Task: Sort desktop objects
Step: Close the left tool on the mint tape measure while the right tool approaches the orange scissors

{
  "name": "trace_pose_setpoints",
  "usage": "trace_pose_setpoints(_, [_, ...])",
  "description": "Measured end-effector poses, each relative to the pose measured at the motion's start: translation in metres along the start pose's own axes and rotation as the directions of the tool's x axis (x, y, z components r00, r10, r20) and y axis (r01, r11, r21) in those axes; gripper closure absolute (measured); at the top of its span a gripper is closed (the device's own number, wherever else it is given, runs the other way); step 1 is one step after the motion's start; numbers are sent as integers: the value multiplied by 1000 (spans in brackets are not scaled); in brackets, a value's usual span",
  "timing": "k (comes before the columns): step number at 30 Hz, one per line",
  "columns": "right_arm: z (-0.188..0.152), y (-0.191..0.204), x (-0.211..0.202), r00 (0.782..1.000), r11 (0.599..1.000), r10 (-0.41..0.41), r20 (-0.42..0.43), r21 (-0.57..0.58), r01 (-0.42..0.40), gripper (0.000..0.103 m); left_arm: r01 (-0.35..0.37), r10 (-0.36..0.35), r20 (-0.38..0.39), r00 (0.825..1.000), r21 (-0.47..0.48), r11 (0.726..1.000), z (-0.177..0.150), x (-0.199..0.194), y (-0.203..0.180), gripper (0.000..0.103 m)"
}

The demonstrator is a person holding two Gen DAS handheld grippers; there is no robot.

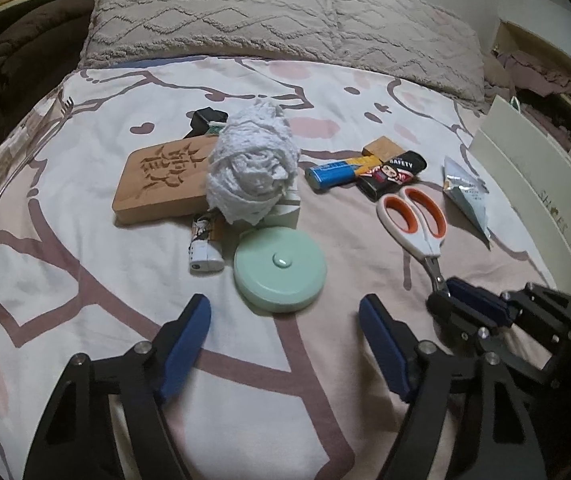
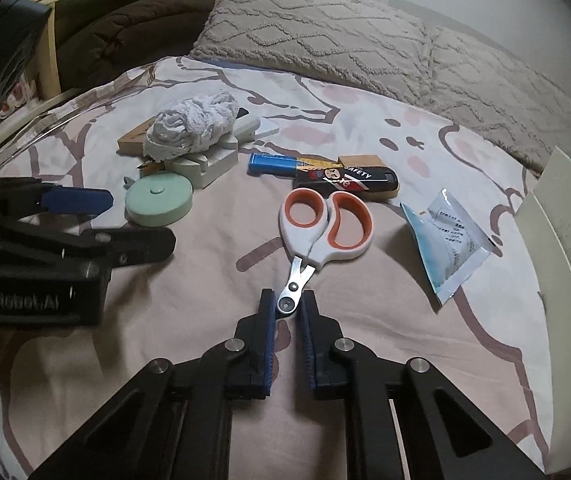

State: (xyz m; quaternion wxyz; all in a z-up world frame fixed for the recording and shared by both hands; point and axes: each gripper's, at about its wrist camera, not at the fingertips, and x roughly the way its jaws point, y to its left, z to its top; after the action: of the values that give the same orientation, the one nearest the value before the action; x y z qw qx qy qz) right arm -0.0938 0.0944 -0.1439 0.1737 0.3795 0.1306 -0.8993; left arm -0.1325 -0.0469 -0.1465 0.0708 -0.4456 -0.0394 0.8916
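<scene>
Two blue fingers of the right gripper (image 2: 288, 308) pinch the scissors (image 2: 317, 236) by the blades. Its handles point away. The left gripper (image 1: 285, 312) is spread, with the green disc (image 1: 280, 270) just ahead.

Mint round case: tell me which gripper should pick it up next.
Left. The left gripper is open right in front of the mint round case, with nothing between its jaws. The right gripper is shut on the scissors.
</scene>
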Motion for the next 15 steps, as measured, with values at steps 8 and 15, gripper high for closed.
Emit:
trace_pose_setpoints(8, [-10,-5,-12,999,999,37,1,37,-37,90,-6,6,-5,1000,24,1000,6,5,-4,41])
trace_pose_setpoints(15, [-27,-17,-28,994,986,110,11,123,-111,91,-57,60,-15,998,118,991,8,14,-19,43])
